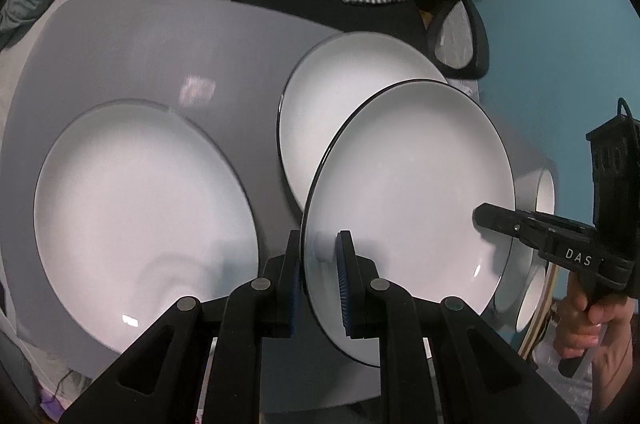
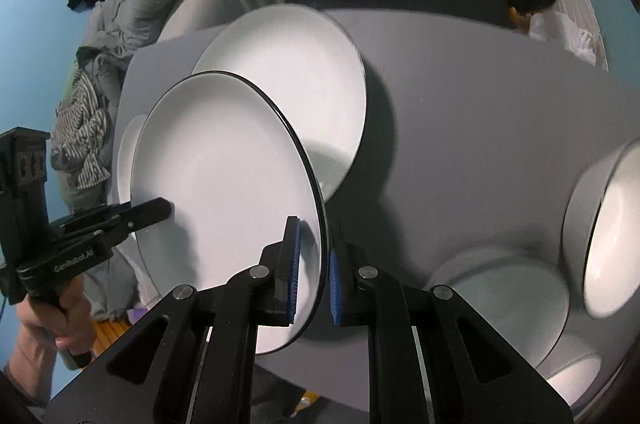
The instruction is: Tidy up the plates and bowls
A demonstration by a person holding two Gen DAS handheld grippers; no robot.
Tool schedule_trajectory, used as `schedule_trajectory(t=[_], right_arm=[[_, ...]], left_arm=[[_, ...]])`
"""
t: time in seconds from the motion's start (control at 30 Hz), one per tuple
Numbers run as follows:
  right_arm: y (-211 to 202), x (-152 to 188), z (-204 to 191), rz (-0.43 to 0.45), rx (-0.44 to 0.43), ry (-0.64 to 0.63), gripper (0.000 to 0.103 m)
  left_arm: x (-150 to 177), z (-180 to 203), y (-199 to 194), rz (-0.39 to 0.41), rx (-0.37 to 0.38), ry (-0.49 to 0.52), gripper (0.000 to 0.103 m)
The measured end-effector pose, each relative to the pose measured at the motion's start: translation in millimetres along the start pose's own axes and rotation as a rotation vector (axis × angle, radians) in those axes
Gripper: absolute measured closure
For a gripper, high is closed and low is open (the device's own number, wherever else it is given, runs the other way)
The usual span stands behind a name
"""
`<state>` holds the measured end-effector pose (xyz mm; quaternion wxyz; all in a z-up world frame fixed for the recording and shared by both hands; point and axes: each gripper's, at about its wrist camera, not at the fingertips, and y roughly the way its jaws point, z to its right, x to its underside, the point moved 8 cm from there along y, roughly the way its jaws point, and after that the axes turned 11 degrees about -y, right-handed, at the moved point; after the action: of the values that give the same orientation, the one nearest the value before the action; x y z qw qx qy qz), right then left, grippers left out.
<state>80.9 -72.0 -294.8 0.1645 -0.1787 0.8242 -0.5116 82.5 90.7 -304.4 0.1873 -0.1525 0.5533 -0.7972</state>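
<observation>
Centre of both wrist views: black-rimmed white plate lifted above grey table, tilted. Left gripper pinches its near rim, jaws nearly closed on it; right gripper clamps the opposite rim likewise. Second plate behind, third plate lower left, bowl right edge.
</observation>
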Motion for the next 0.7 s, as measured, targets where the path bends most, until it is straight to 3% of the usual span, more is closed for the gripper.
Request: schedule_trajectory(t=[0.33, 0.7], right_arm=[[6, -30, 14, -0.020, -0.018, -0.002, 0.090], [14, -51, 23, -0.040, -0.048, 0.022, 0.090]], left_arm=[[-33, 4, 12, 0.002, -0.049, -0.020, 0.088], [-47, 3, 11, 0.002, -0.100, -0.027, 0.086]])
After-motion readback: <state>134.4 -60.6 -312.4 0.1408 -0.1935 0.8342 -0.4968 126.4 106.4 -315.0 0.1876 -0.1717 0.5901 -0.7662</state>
